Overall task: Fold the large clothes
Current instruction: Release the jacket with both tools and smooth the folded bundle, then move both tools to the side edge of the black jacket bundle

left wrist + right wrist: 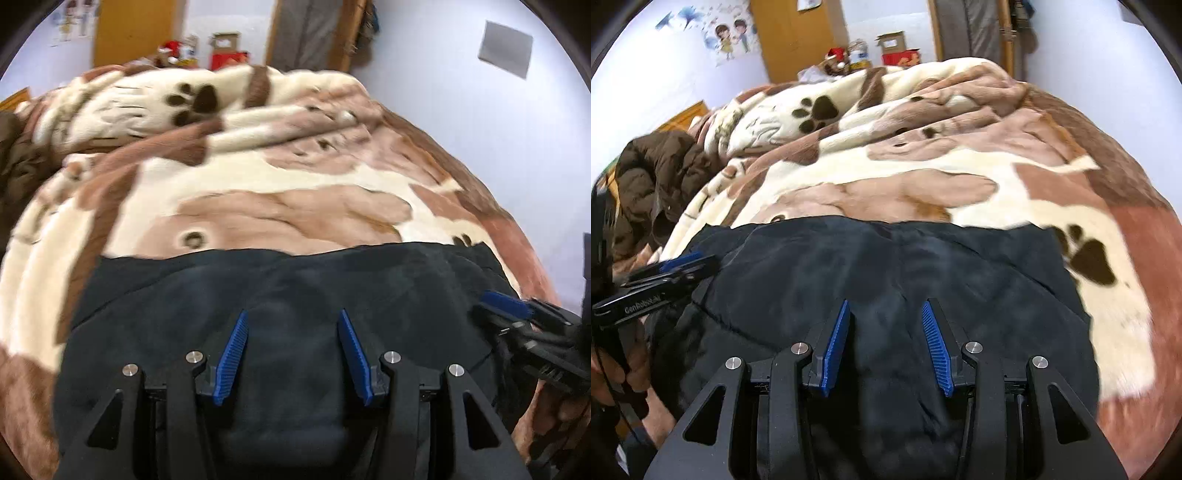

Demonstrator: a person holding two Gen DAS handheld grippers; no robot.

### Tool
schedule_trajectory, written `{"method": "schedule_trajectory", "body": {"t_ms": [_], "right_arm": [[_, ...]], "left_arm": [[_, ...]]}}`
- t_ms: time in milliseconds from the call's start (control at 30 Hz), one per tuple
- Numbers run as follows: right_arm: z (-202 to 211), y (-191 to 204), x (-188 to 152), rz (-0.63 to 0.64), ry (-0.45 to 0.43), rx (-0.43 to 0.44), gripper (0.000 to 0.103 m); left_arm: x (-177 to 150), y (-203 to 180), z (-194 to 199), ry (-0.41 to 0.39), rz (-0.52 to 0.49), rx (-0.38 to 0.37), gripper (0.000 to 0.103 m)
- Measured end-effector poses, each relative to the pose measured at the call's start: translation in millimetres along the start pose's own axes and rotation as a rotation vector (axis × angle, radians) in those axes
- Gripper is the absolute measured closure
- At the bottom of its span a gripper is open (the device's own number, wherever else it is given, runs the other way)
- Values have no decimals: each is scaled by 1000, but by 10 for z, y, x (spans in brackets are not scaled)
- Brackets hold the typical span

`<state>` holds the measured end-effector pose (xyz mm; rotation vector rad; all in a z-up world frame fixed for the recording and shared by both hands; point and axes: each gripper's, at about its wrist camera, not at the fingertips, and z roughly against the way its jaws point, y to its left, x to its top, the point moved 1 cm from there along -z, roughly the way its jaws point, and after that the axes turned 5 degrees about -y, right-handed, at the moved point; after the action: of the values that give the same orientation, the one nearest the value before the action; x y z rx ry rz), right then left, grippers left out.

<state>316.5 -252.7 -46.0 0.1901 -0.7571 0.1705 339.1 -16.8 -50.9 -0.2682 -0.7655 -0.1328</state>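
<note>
A dark navy garment [295,288] lies flat on the bed, folded into a wide block with a straight far edge; it also fills the near part of the right wrist view [886,266]. My left gripper [292,314] is open and empty, just above the garment's middle. My right gripper [886,304] is open and empty, above the garment's near half. The right gripper also shows at the right edge of the left wrist view [506,304]. The left gripper shows at the left edge of the right wrist view [681,264].
A cream and brown paw-print blanket [295,177] covers the bed and is bunched up at the far end [871,107]. A brown puffer jacket [657,173] lies at the bed's left side. Boxes and small items [897,51] stand beyond the bed, by white walls.
</note>
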Motion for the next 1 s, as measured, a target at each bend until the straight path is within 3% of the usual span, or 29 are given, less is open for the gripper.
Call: {"method": "schedule_trajectory", "body": {"t_ms": [133, 500, 633, 767, 900, 1000], "right_arm": [[-333, -84, -34, 17, 47, -40, 61], [-555, -169, -73, -15, 53, -53, 61], [-280, -168, -11, -12, 30, -65, 60], [129, -206, -2, -11, -21, -74, 60], [489, -315, -172, 35, -57, -106, 58], [575, -496, -387, 43, -38, -173, 56]], "left_arm": [[-33, -23, -436, 74, -6, 41, 49], [-130, -32, -608, 62, -17, 68, 49], [-46, 6, -347, 52, -14, 48, 50], [-11, 162, 131, -28, -47, 56, 50], [-132, 549, 516, -78, -31, 125, 50], [-319, 914, 623, -71, 18, 193, 50]]}}
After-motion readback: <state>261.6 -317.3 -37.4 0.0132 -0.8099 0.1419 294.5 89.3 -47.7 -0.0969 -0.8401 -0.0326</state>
